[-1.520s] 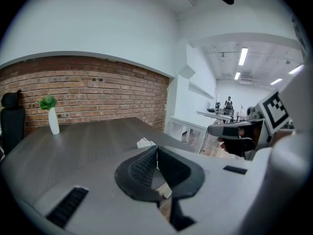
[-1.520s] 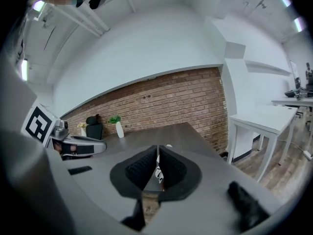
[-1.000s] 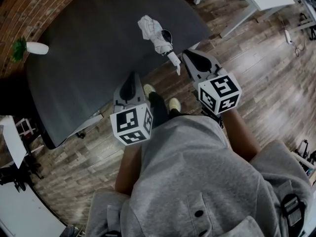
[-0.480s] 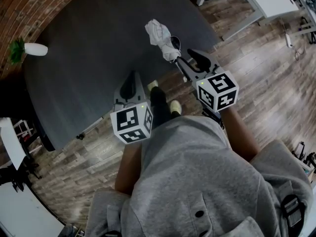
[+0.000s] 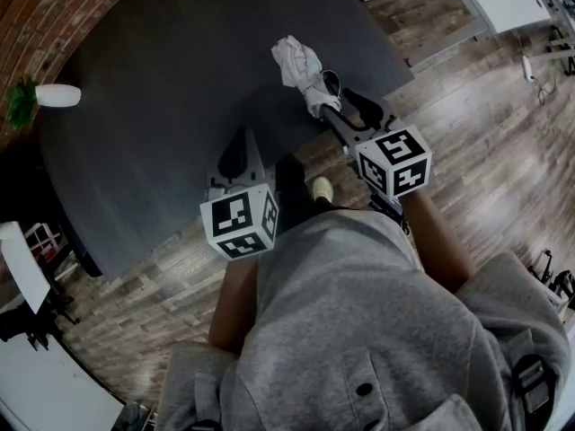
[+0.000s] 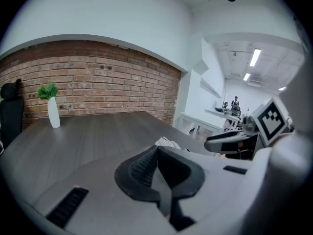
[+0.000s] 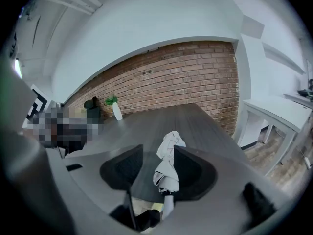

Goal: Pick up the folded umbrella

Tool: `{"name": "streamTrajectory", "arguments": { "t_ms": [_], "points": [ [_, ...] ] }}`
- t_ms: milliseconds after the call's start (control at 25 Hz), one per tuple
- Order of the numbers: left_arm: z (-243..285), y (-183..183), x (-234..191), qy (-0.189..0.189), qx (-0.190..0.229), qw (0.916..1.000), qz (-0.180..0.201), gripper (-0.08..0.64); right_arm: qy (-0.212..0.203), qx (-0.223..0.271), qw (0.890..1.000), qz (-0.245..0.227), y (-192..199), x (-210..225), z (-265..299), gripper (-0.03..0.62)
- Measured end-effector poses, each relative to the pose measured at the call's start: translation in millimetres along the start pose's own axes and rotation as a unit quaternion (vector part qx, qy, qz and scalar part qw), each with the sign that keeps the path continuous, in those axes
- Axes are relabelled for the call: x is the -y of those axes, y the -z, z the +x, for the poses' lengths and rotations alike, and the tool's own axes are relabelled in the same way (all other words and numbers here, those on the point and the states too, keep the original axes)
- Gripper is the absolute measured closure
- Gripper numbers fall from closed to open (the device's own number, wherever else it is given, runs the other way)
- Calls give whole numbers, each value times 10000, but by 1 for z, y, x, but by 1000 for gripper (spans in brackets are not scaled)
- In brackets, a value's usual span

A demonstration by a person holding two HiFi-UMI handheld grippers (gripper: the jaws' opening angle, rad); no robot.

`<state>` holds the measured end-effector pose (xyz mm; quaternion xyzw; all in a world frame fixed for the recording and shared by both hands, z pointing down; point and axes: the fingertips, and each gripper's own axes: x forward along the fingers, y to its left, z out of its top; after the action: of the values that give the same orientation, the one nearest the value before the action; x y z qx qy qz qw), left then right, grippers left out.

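Head view: the folded umbrella (image 5: 301, 65) lies at the dark table's (image 5: 162, 79) near edge, handle end toward the person, likely why the right gripper (image 5: 349, 108) meets it lengthwise; the left gripper (image 5: 235, 146) hangs beside it. Left gripper view: its jaws are together, empty. Right gripper view: the jaws have just been opening and stand apart around the umbrella's lower end, which sits nearer the right-hand one, unpinched.

Left hand-held gripper (image 6: 157, 153) shut, right one (image 7: 158, 153) (apparently) opening

Dark table (image 5: 162, 124) with a white vase (image 5: 56, 95)
Stood upright near the far edge, green leaves on top, by a brick wall (image 5: 54, 16); wood-plank floor (image 5: 485, 142) below.
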<state>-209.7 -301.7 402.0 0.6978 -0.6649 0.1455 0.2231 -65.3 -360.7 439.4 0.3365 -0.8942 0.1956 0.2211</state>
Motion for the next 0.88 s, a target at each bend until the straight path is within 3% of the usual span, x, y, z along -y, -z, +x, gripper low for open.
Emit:
{"name": "streamTrajectory", "arguments": {
  "t_ms": [400,880],
  "points": [
    [26,4,-14,133,-199,9997,0,546,298,-546,9975,-332,21,10,31,385],
    [46,15,-20,229,-426,9988,-95,546,318,-849,9958,-141,35,19,56,377]
  ]
}}
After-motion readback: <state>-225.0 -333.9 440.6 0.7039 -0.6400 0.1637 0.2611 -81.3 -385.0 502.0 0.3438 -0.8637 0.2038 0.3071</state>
